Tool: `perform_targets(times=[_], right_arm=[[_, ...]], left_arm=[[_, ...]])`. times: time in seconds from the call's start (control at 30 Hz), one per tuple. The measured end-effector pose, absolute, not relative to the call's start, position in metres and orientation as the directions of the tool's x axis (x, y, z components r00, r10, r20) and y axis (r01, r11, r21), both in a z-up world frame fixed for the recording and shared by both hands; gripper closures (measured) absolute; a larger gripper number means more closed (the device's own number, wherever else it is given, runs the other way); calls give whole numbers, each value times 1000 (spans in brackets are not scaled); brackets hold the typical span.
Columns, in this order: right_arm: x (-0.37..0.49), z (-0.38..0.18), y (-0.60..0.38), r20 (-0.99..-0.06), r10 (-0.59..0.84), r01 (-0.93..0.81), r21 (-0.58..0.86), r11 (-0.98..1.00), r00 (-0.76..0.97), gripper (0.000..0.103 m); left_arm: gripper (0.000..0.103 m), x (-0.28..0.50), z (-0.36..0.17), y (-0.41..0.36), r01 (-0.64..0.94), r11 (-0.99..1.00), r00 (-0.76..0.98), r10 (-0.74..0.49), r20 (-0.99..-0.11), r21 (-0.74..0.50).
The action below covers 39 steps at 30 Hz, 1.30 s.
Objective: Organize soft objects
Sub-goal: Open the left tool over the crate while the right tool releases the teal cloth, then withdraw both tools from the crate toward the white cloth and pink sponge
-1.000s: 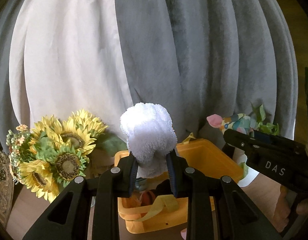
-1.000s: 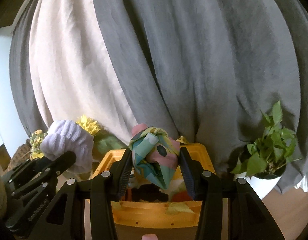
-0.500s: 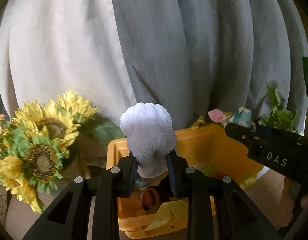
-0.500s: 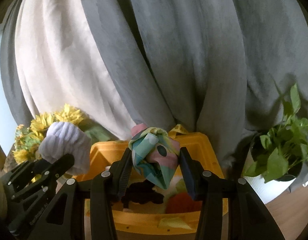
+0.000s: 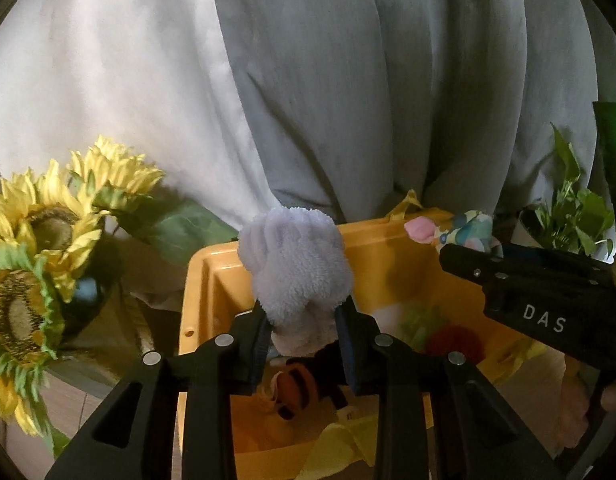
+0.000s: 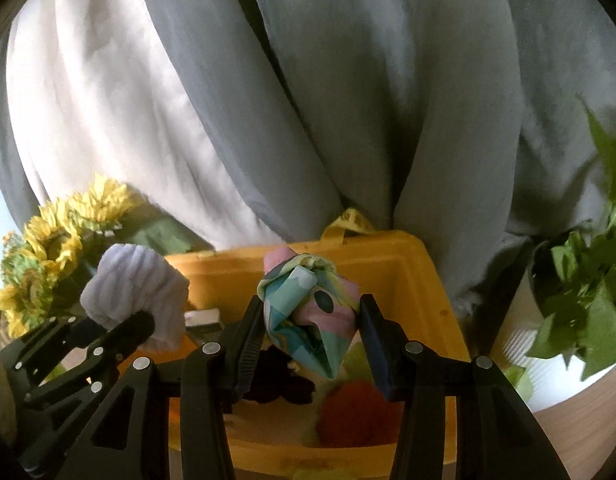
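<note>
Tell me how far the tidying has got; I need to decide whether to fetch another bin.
Done: the yellow bin already holds several soft toys. In hand: the left gripper, jaws opening, carries a white fluffy roll; the right gripper clamps a pastel cloth bundle. Left: dropping both in.

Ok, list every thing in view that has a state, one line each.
White fluffy towel: bunched, gripped above the bin.
Left gripper: jaws opening, towel between them.
Pastel patterned cloth: bunched, clamped above the bin.
Right gripper: shut on the cloth.
Yellow bin: open-topped, soft toys inside.
</note>
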State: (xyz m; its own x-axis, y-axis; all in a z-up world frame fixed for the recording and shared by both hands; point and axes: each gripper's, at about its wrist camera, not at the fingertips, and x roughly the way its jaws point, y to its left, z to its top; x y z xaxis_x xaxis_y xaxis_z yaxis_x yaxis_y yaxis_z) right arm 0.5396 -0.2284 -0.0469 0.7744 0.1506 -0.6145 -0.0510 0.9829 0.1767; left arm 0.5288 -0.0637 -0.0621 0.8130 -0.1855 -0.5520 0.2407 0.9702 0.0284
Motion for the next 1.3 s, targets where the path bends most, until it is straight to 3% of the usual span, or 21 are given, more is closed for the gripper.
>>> perform_targets(times=[0.07,0.3,0.33,0.4,0.5,1.3], right_arm=[[543,-51,-229,-628,152,-48,179,983,763,55],[551,-62,-231,-664,150,-34,185,982,732,53],[553,-64,-231,-671,151,-33,184,982,726,51],[554,-66,-231,-680,148,-30,182,983,718,44],[554,-67,-230,-681,139,-27,173,984,719,42],[491,-18,-221,-588,132,-65,134,989,798,39]], left_arm=[[72,531,-64,-65,245,969,808,-187,-559,30],[54,538,-70,-68,252,967,795,-188,-577,32],[47,538,-70,-68,251,967,795,-186,-577,34],[46,537,-70,-68,245,969,802,-179,-571,41],[41,536,-70,-67,237,970,808,-167,-566,52],[38,460,-28,-44,131,991,869,-117,-482,-5]])
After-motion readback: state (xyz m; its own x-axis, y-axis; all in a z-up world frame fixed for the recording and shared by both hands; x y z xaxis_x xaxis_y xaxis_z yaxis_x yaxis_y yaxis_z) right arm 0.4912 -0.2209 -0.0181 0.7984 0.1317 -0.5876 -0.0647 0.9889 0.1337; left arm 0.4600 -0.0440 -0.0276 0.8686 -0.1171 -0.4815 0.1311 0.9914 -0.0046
